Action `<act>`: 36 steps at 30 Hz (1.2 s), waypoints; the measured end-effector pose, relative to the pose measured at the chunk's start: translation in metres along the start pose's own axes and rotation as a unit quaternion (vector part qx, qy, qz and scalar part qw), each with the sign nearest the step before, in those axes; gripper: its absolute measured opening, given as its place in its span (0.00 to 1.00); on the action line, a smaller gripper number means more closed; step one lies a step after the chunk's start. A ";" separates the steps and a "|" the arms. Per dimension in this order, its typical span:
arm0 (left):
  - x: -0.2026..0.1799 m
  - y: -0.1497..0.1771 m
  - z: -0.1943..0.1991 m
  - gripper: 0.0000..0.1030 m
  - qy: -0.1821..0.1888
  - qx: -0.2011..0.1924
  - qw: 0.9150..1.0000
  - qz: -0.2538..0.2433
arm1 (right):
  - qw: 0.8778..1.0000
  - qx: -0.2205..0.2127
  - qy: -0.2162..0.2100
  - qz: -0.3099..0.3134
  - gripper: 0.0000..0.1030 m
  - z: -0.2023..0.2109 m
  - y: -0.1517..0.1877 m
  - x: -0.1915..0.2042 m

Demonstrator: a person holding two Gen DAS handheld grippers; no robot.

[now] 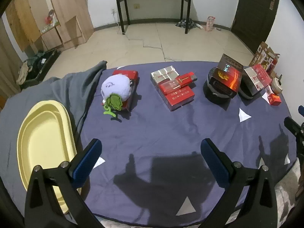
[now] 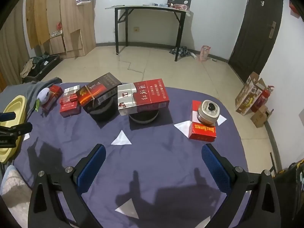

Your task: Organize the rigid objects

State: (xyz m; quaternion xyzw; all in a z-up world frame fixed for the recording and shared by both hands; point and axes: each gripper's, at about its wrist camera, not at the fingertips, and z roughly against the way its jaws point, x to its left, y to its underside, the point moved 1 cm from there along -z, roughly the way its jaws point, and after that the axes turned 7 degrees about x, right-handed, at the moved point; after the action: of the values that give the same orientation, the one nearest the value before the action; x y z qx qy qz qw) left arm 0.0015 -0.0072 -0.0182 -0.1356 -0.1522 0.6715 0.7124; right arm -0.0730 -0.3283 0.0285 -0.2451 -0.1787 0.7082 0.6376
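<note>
Both your left claw [image 1: 151, 163] and right claw [image 2: 153, 168] gape wide and hold nothing over bare purple-clothed counter [image 2: 152, 152], with the red cardboard boxes [image 2: 150, 96] ranged along its far edge.

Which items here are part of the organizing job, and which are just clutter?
Job:
yellow tray
red-silver carton
dark carton
Double Happiness box
small jar

Lying about:
plush toy
folding table
fire extinguisher
</note>
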 end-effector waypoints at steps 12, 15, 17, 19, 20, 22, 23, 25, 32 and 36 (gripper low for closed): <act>-0.002 0.002 0.000 1.00 0.004 0.000 1.000 -0.006 | 1.000 0.004 -0.002 -0.003 1.00 -0.003 0.002 -0.001; -0.001 0.003 0.000 1.00 0.006 0.001 1.000 -0.001 | 1.000 0.003 0.002 -0.001 1.00 -0.003 0.003 -0.002; 0.001 0.003 0.000 1.00 0.006 0.003 1.000 0.003 | 1.000 0.006 0.000 -0.003 1.00 -0.004 0.003 -0.001; 0.002 0.003 0.001 1.00 0.006 0.002 1.000 0.007 | 1.000 0.006 -0.001 -0.004 1.00 -0.003 0.004 -0.001; 0.003 0.003 0.002 1.00 0.007 0.001 1.000 0.010 | 1.000 0.006 -0.001 -0.005 1.00 -0.002 0.004 -0.002; 0.003 0.003 0.005 1.00 0.008 -0.002 1.000 0.011 | 1.000 0.004 -0.001 -0.004 1.00 -0.001 0.004 -0.002; 0.003 0.004 0.006 1.00 0.007 -0.003 1.000 0.011 | 1.000 0.003 -0.001 -0.003 1.00 0.001 0.004 -0.002; 0.004 0.004 0.008 1.00 0.006 -0.004 1.000 0.010 | 1.000 0.003 -0.001 -0.002 1.00 0.002 0.004 -0.001; 0.004 0.009 0.011 1.00 0.007 0.000 1.000 0.008 | 1.000 0.004 -0.001 0.000 1.00 0.007 0.005 -0.002; 0.007 0.012 0.011 1.00 0.006 0.000 1.000 0.009 | 1.000 0.002 -0.003 -0.002 1.00 0.010 0.005 -0.003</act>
State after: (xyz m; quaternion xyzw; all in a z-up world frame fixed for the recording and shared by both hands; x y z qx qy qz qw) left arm -0.0132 0.0005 -0.0124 -0.1409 -0.1472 0.6768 0.7074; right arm -0.0825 -0.3316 0.0340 -0.2414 -0.1792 0.7081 0.6389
